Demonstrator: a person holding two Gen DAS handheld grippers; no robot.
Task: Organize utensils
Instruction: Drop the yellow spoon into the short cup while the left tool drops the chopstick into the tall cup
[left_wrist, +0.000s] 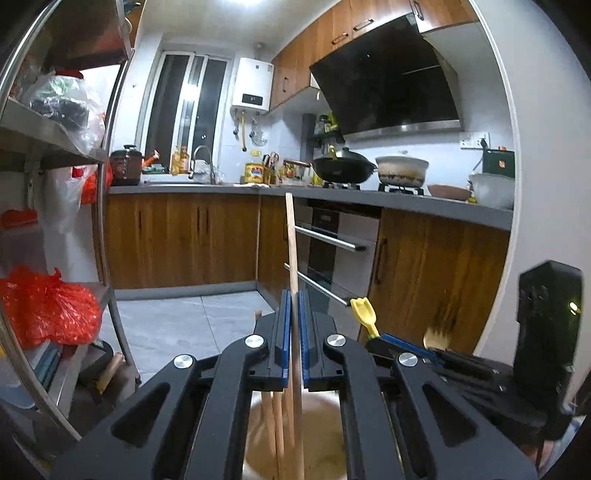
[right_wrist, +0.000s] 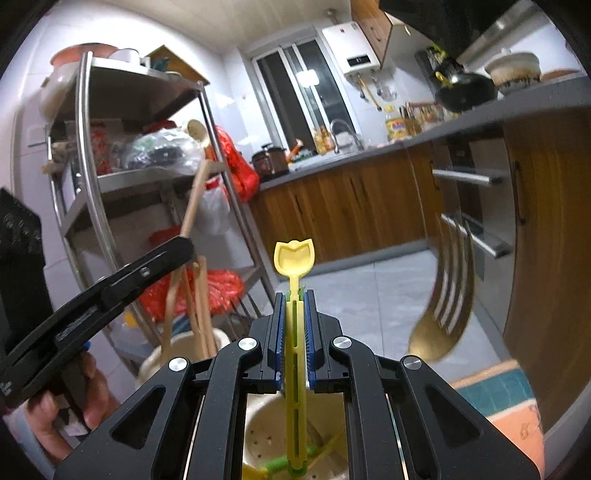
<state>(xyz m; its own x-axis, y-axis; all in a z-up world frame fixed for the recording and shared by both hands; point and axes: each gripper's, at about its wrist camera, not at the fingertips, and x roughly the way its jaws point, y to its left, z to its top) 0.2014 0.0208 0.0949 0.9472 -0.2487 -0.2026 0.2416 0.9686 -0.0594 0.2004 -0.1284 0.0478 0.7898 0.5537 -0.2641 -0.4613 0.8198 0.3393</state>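
Between right gripper (right_wrist: 294, 325) jaws, slotted yellow utensil (right_wrist: 294, 258); left gripper (left_wrist: 294, 325) jaws clamping pale wooden stick (left_wrist: 290, 240).

The left gripper (left_wrist: 294, 295) sits at the bottom middle of its own view, pointing ahead and a bit down. Its blue pads (left_wrist: 284, 325) are squeezed tight on a thin wooden stick (left_wrist: 290, 240) that stands straight up.

The right gripper (right_wrist: 294, 295) sits at the bottom middle of its view too, also a bit down. Its pads (right_wrist: 311, 328) pinch a yellow plastic spoon (right_wrist: 294, 258), scoop end up.

In the right view, lower left, a hand (right_wrist: 62, 402) wraps round the left gripper's handle; fingers curled. The black arm of that gripper runs up twd the middle.
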